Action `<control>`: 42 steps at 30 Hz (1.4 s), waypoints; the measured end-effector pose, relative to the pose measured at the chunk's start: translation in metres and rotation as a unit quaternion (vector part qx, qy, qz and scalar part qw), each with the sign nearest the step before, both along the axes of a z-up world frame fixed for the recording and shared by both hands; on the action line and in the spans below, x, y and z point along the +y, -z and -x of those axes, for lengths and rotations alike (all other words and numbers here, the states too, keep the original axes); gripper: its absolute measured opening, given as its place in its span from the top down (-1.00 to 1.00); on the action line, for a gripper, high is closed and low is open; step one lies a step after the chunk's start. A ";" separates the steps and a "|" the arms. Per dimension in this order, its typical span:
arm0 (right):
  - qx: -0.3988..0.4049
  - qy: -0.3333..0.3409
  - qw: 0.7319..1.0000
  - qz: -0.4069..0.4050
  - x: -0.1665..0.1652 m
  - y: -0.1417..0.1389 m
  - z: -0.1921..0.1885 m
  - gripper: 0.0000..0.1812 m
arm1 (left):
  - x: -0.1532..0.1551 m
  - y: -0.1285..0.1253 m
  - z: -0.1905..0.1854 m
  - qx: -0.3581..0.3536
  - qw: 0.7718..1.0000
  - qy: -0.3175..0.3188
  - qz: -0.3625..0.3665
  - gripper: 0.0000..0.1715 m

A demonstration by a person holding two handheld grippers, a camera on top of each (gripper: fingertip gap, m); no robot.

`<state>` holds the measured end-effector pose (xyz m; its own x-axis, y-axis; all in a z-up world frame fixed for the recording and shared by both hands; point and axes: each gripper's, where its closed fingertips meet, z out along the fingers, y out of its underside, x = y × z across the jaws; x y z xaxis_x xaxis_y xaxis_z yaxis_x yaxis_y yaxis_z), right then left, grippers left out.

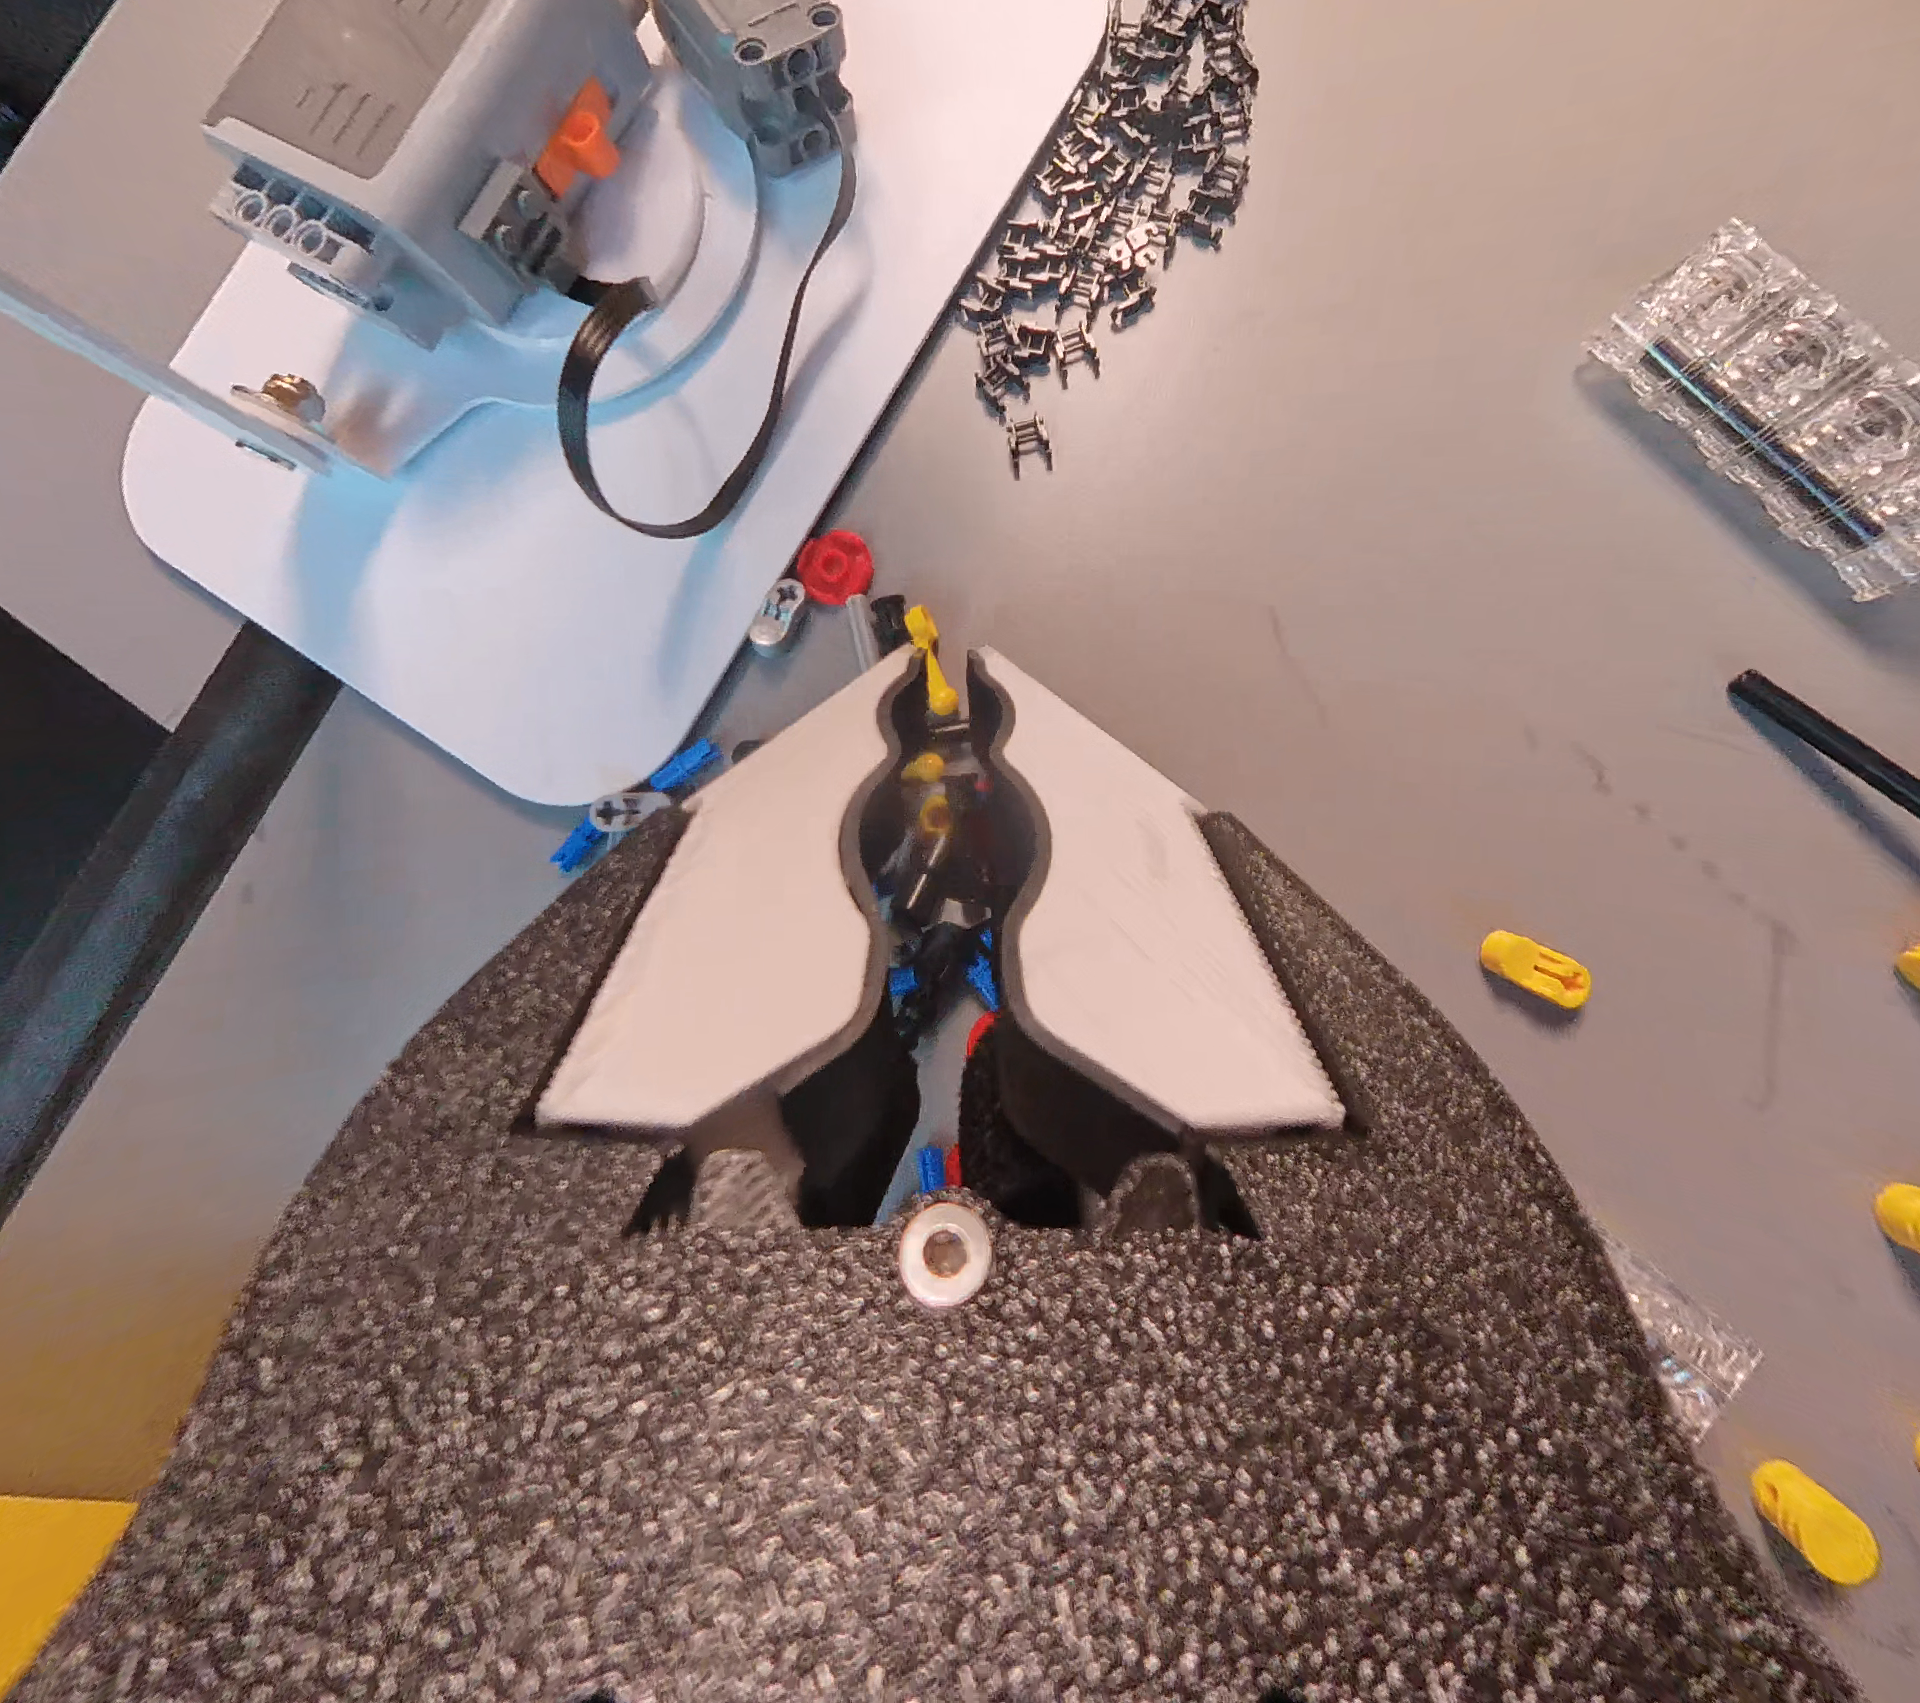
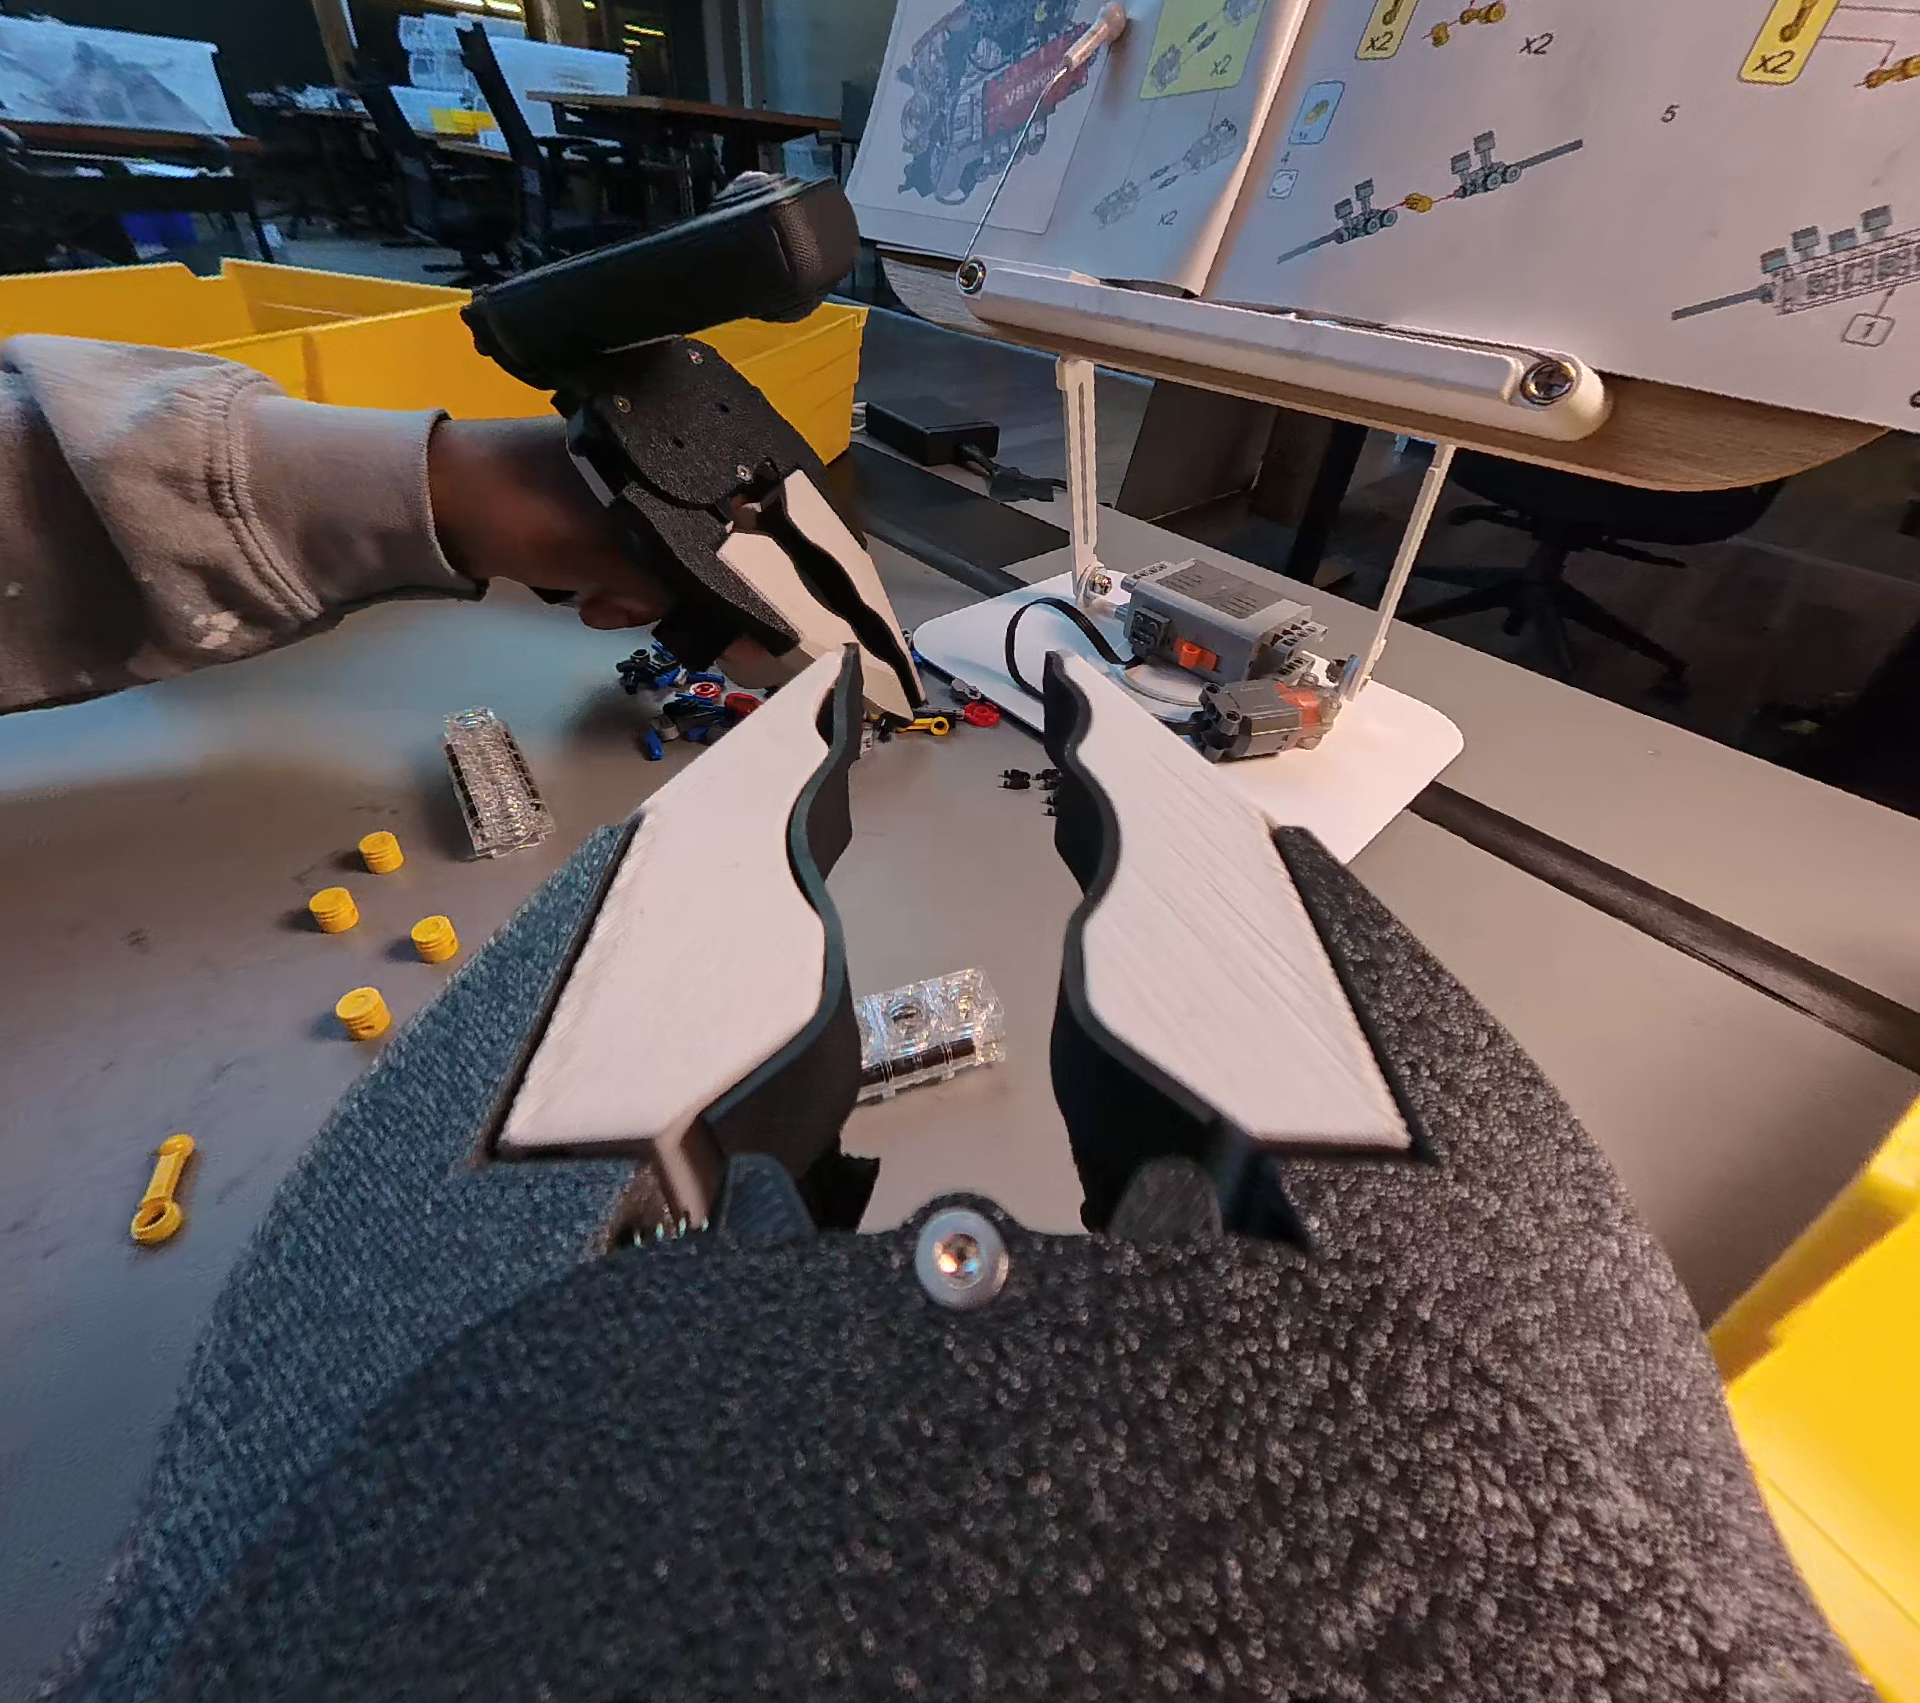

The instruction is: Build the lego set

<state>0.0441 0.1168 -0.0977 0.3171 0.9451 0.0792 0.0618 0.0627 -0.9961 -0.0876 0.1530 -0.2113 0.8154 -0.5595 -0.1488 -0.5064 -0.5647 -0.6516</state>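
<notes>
- I see my left gripper [image 1: 943, 666] with pale grey fingers on a speckled black body.
- The counter [image 1: 1455, 199] is plain grey.
- Chain links [image 1: 1132, 178] are black, the round stud [image 1: 831, 564] red.
- Ridged cylinders [image 2: 380, 852] and the bins [image 2: 395, 349] are yellow.
- The battery box [image 1: 416, 74] is grey with an orange switch [image 1: 578, 149].

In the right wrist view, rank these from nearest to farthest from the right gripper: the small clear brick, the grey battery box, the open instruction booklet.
From the right gripper:
1. Small clear brick, on the table between its fingers.
2. Grey battery box, ahead right on the white stand base.
3. Instruction booklet, propped up high behind.
</notes>
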 end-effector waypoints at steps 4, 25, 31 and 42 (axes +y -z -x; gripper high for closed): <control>0.001 -0.001 1.000 0.007 0.001 0.001 0.000 0.62 | 0.002 0.005 0.002 0.015 1.000 -0.003 0.014 0.94; 0.000 0.001 1.000 0.014 0.004 0.003 -0.001 0.62 | -0.003 0.009 -0.008 0.044 0.997 0.045 0.034 0.93; 0.001 0.000 1.000 0.014 0.003 0.002 -0.001 0.62 | -0.006 0.010 -0.009 0.009 0.997 0.031 0.064 0.95; -0.003 0.001 1.000 0.008 0.003 0.002 -0.002 0.62 | -0.011 -0.014 -0.025 -0.059 0.996 0.047 0.049 0.97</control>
